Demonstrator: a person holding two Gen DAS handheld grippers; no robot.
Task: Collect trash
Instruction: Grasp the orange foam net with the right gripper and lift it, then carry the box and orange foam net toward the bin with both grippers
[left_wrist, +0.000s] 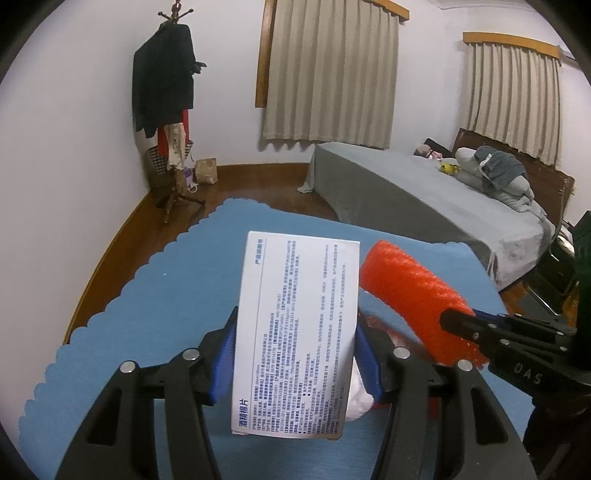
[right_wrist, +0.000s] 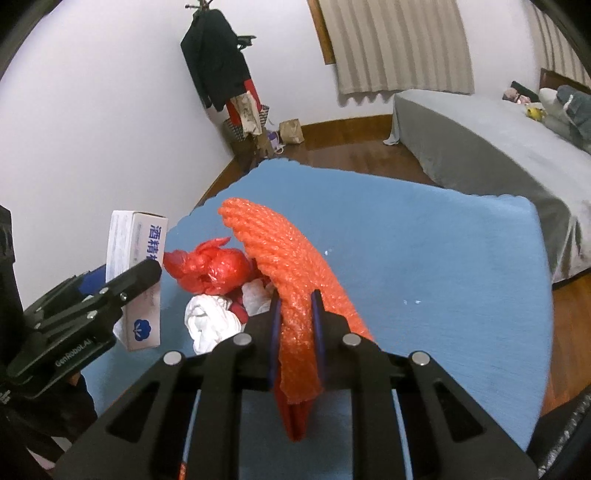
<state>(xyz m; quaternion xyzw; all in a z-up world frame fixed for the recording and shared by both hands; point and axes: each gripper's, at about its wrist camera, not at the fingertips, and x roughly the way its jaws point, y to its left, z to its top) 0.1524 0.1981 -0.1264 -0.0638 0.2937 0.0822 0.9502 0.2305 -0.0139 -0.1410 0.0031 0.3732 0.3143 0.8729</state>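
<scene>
Bedrm: grey bed (left_wrist: 424, 195), curtains (left_wrist: 328, 70), prob. wood floor (left_wrist: 251, 188).

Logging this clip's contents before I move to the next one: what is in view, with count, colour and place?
box: 1, white with blue print, held upright in the left claw
foam net sleeve: 1, orange, held in the right claw
plastic bag: 1, red, crumpled on the mat
tissue wad: 1, white, beside the bag
mat: 1, blue, scalloped edge, under the trash
bed: 1, grey cover, right rear
coat rack: 1, dark clothes, room corner
curtains: 2, beige, back wall
left claw: black, blue pads
right claw: black, blue pads
</scene>
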